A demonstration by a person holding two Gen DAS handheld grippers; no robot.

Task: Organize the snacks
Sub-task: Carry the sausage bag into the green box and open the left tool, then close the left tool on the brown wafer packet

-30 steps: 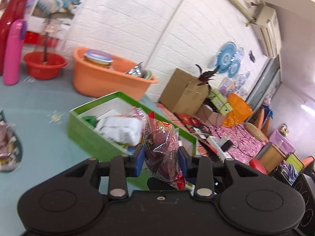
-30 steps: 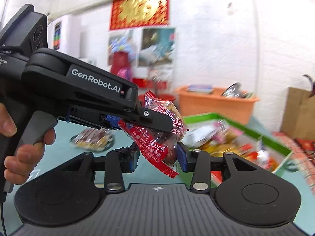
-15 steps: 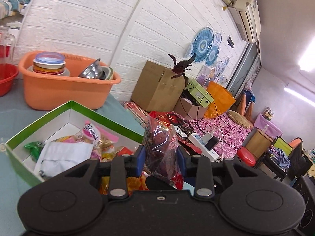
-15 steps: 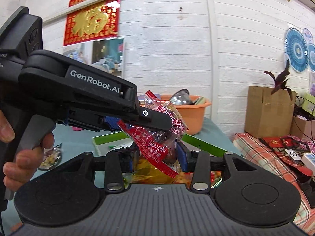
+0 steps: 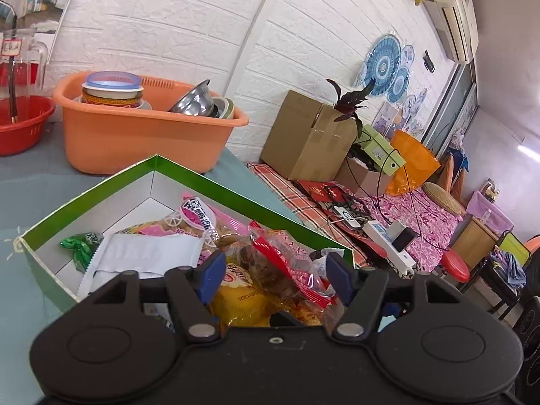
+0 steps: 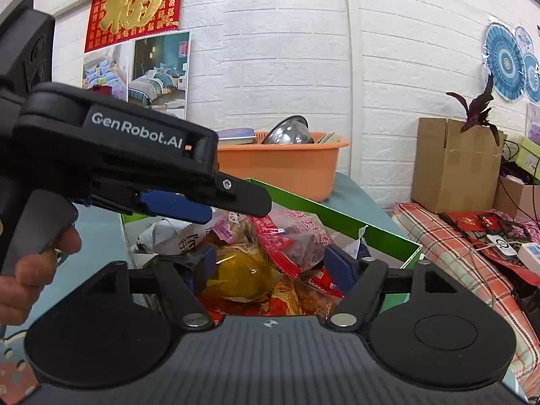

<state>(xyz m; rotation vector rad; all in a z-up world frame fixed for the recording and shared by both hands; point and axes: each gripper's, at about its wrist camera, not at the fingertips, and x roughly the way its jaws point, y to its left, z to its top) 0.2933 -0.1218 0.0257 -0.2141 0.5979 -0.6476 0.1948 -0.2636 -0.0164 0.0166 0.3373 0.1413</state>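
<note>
- Housings of both tools block the bottom of each view, so the near part of the green box (image 5: pixel 101 185) and whatever lies under the fingers can't be seen.
- Print on the packets is too small/warped to read; the heap of snacks in the box is jumbled, single packs hard to tell apart.
- Person only partly visible: a hand (image 6: pixel 30 270) on the left tool's grip at the left edge of the right wrist view, cut off.
- Left gripper (image 5: pixel 275 275): fingers spread wide, have just been opening. The red-edged clear snack bag (image 5: pixel 287 266) sits between the blue pads but neither pad presses on it; it lies tilted on the heap inside the box.
- Right gripper (image 6: pixel 273 263): fingers also wide apart, just been opening. Same bag shows between them, resting on a yellow packet (image 6: pixel 243 276) and other packs, pads clear of it.
- Left tool reaches in from the left in the right wrist view, its fingers just above the bag; contact can't be judged there.
- Box stands on the blue-grey surface (image 5: pixel 20 182), orange tub (image 5: pixel 141 138) of bowls behind it.
</note>
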